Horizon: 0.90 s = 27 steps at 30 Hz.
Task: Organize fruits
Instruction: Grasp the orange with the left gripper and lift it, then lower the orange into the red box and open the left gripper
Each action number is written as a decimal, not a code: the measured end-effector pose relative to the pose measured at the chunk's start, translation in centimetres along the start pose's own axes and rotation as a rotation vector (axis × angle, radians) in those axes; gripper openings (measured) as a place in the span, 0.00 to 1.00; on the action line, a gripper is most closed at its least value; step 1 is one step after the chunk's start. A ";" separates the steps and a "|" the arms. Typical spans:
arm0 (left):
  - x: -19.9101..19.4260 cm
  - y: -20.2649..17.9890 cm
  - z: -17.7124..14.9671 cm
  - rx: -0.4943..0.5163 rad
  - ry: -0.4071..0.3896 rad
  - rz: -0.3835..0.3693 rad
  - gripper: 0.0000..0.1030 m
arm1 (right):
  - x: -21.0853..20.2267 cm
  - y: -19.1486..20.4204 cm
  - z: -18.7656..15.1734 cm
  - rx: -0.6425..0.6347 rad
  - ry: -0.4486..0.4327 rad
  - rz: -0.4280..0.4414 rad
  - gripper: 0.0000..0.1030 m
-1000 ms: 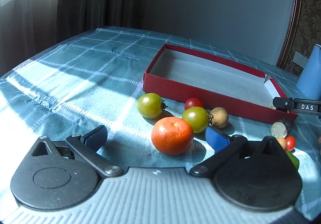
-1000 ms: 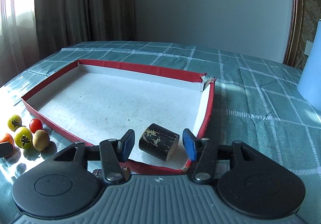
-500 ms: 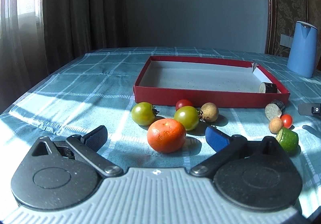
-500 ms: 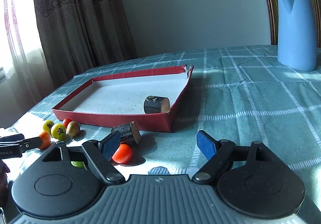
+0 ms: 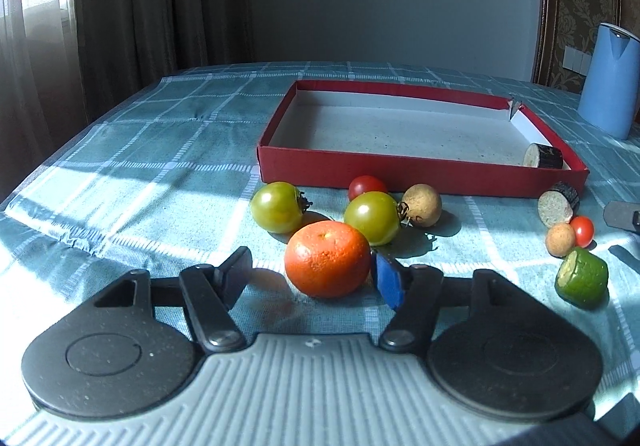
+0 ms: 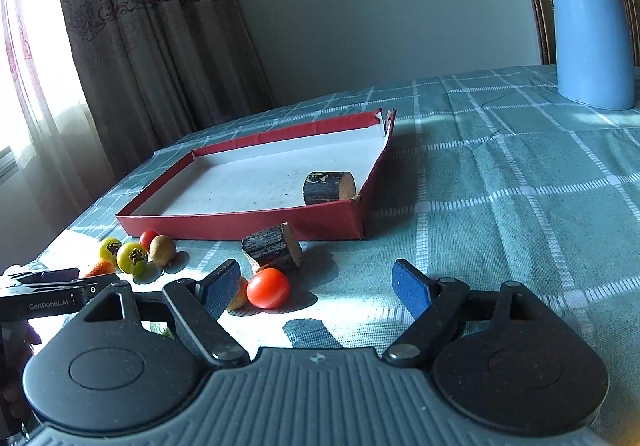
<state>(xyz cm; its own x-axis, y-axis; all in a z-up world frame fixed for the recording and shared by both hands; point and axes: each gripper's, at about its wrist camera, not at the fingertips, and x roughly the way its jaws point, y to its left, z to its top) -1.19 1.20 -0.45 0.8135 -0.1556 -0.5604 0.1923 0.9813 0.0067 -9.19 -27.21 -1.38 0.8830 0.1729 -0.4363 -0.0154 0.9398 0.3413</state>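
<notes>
Left gripper point(image 5: 312, 278) has narrowed around the orange point(image 5: 327, 259).

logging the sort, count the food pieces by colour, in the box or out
green tomatoes: 2
red cherry tomatoes: 2
orange mandarin: 1
tan round fruits: 2
dark-skinned cut pieces: 2
green cut piece: 1
total: 10

**Black linkages, blue pads, ribbed grey housing**

Left gripper point(image 5: 314, 274): black teardrop plates, silver pivot rivets, blue-padded fingers point(image 5: 389, 280). Right gripper point(image 6: 316, 286) matches; at the frame's left edge, white "GenRobot.AI" lettering on the other's black finger.
</notes>
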 end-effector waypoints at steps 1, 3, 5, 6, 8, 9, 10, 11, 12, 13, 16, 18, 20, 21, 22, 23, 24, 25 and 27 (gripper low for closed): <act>-0.2 0.0 0.0 -0.004 -0.007 -0.019 0.44 | -0.1 -0.2 0.0 0.012 -0.006 0.003 0.81; -0.5 -0.4 -0.1 0.012 -0.024 -0.015 0.39 | -0.2 -0.4 0.0 0.021 -0.010 0.004 0.81; -0.9 -0.8 -0.1 0.034 -0.039 0.001 0.39 | -0.2 -0.3 -0.1 0.020 -0.010 0.004 0.81; -1.3 -0.9 0.1 0.034 -0.049 -0.007 0.39 | -0.2 -0.4 0.0 0.020 -0.011 0.004 0.81; -2.0 -1.0 0.7 0.030 -0.086 -0.027 0.39 | -0.3 -0.3 -0.1 0.017 -0.015 0.004 0.81; -2.3 -1.0 1.3 0.028 -0.115 -0.030 0.39 | -0.3 -0.3 -0.1 0.017 -0.015 0.005 0.81; -2.6 -1.1 1.9 0.026 -0.139 -0.028 0.39 | -0.2 -0.4 -0.1 0.018 -0.013 0.007 0.81; -2.7 -1.1 2.7 0.026 -0.169 -0.023 0.39 | -0.2 -0.4 -0.1 0.021 -0.011 0.010 0.81; -2.5 -1.2 3.7 0.032 -0.186 -0.018 0.39 | -0.2 -0.4 -0.1 0.023 -0.010 0.013 0.81; -2.2 -1.3 4.6 0.031 -0.198 -0.008 0.39 | -0.2 -0.4 -0.1 0.025 -0.009 0.016 0.81; 0.4 -1.0 7.5 0.003 -0.160 0.002 0.39 | 0.0 -0.5 0.0 0.030 0.000 0.028 0.81; 2.4 -0.5 8.6 -0.039 -0.112 -0.005 0.39 | 0.0 -0.6 0.0 0.037 0.000 0.034 0.81; 4.3 -0.4 9.2 -0.047 -0.078 0.005 0.39 | 0.0 -0.6 0.0 0.040 0.000 0.038 0.81; 5.0 -0.5 9.3 -0.042 -0.069 0.012 0.39 | 0.0 -0.6 0.0 0.040 0.000 0.039 0.81; 5.7 -0.6 9.4 -0.039 -0.059 0.025 0.39 | 0.0 -0.6 0.0 0.041 0.000 0.040 0.81; 6.2 -0.6 9.4 -0.034 -0.049 0.036 0.39 | 0.0 -0.6 0.0 0.041 -0.001 0.042 0.81; 6.6 -0.7 9.3 -0.032 -0.043 0.045 0.39 | -0.1 -0.6 -0.1 0.042 -0.002 0.043 0.81; 7.0 -0.7 9.1 -0.031 -0.040 0.052 0.39 | -0.1 -0.7 -0.1 0.043 -0.003 0.044 0.81; 7.4 -0.7 8.9 -0.033 -0.039 0.063 0.45 | -0.1 -0.7 -0.1 0.045 -0.004 0.046 0.81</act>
<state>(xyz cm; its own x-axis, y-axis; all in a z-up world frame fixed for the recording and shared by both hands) 9.54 -1.62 2.74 0.8443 -0.0972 -0.5269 0.1227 0.9924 0.0135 -9.33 -27.85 -1.60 0.8838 0.2145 -0.4157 -0.0352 0.9166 0.3983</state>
